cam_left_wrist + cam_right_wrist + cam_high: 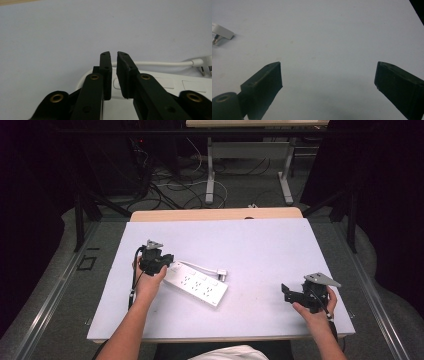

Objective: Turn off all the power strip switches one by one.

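Note:
A white power strip [200, 286] lies slanted on the white table [260, 242], left of centre. Its white cable [202, 267] runs along its far side to a plug [222, 275] lying on the table. My left gripper [167, 259] is at the strip's left end. In the left gripper view its jaws [113, 53] are shut to a thin slit with nothing between them, just above the strip [160, 85] and its switch [115, 83]. My right gripper [286, 293] hovers open over bare table at the right. The right gripper view [328, 72] shows the plug [222, 32] far off.
A wooden table edge [215, 214] shows behind the white surface. Beyond it on the floor are loose cables [175, 185] and the legs of another table [210, 175]. Dark frame posts [79, 220] stand at both sides.

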The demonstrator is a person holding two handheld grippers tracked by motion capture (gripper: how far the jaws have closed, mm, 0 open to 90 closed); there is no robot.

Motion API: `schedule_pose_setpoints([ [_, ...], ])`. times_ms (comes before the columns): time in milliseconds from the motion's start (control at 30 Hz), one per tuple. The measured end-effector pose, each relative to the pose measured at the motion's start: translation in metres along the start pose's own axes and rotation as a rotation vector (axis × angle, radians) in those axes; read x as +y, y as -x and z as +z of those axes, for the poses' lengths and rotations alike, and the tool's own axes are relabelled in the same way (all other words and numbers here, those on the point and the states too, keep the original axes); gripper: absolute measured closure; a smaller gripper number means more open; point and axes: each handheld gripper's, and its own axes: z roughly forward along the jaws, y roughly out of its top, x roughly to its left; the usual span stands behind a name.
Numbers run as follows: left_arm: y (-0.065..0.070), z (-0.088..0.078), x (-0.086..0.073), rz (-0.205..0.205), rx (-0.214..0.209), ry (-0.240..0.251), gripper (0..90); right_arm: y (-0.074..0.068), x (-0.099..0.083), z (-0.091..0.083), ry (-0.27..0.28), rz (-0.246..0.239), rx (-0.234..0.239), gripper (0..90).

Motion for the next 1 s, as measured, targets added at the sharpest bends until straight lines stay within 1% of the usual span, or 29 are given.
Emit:
schedule_pose_setpoints([
  [133, 0.001, 0.005, 0.000, 0.006, -0.009, -0.011, 89.6, 0.001, 0.000, 0.000, 0.000, -0.002, 0.001, 7.5],
  [267, 0.002, 0.007, 0.000, 0.012, -0.006, -0.029, 90.0, 0.000, 0.000, 0.001, 0.001, -0.002, -0.006, 7.8],
  [300, 0.002, 0.008, 0.000, 0.009, -0.014, -0.051, 90.0, 0.000, 0.000, 0.001, 0.001, -0.001, -0.005, 7.8],
  [367, 0.003, 0.010, 0.000, 0.011, -0.024, -0.071, 90.0, 0.000, 0.000, 0.001, 0.000, -0.002, -0.006, 7.8],
  [433, 0.003, 0.011, -0.001, 0.013, -0.023, -0.080, 90.0, 0.001, 0.000, 0.000, -0.006, -0.003, 0.004, 7.8],
  [500, 0.004, 0.011, 0.000, 0.015, -0.025, -0.088, 90.0, 0.000, 0.000, 0.001, -0.001, 0.000, -0.001, 7.8],
  [533, 0.005, 0.012, 0.000, 0.031, -0.028, -0.099, 90.0, 0.000, 0.000, 0.001, -0.001, 0.001, -0.001, 7.8],
  [567, 0.005, 0.012, 0.000, 0.031, -0.028, -0.099, 90.0, 0.000, 0.000, 0.001, -0.002, 0.001, 0.000, 7.8],
  [600, 0.005, 0.013, 0.000, 0.053, -0.029, -0.109, 90.0, 0.000, 0.000, 0.001, -0.002, -0.001, -0.001, 7.8],
  [667, 0.006, 0.014, 0.000, 0.057, -0.029, -0.101, 90.0, 0.000, 0.000, 0.001, -0.007, -0.004, 0.007, 7.8],
  [700, 0.007, 0.016, 0.000, 0.068, -0.028, -0.108, 90.0, 0.000, 0.000, 0.001, -0.014, 0.002, 0.010, 7.8],
  [833, 0.009, 0.017, -0.001, 0.059, -0.028, -0.124, 90.0, 0.001, -0.001, 0.002, -0.010, -0.004, 0.006, 7.9],
  [867, 0.008, 0.019, -0.001, 0.071, -0.032, -0.130, 90.0, 0.001, -0.001, 0.002, -0.006, 0.003, 0.004, 7.9],
  [900, 0.008, 0.019, -0.001, 0.071, -0.032, -0.130, 90.0, 0.001, -0.001, 0.002, -0.006, 0.003, 0.004, 7.9],
  [933, 0.009, 0.020, -0.002, 0.062, -0.026, -0.130, 90.0, 0.002, 0.000, 0.002, -0.012, 0.003, 0.012, 7.9],
  [967, 0.009, 0.021, -0.002, 0.066, -0.034, -0.140, 90.0, 0.002, 0.000, 0.001, -0.014, 0.008, 0.013, 7.9],
  [1000, 0.009, 0.022, -0.002, 0.062, -0.028, -0.134, 90.0, 0.002, 0.000, 0.001, -0.014, 0.011, 0.013, 8.2],
])
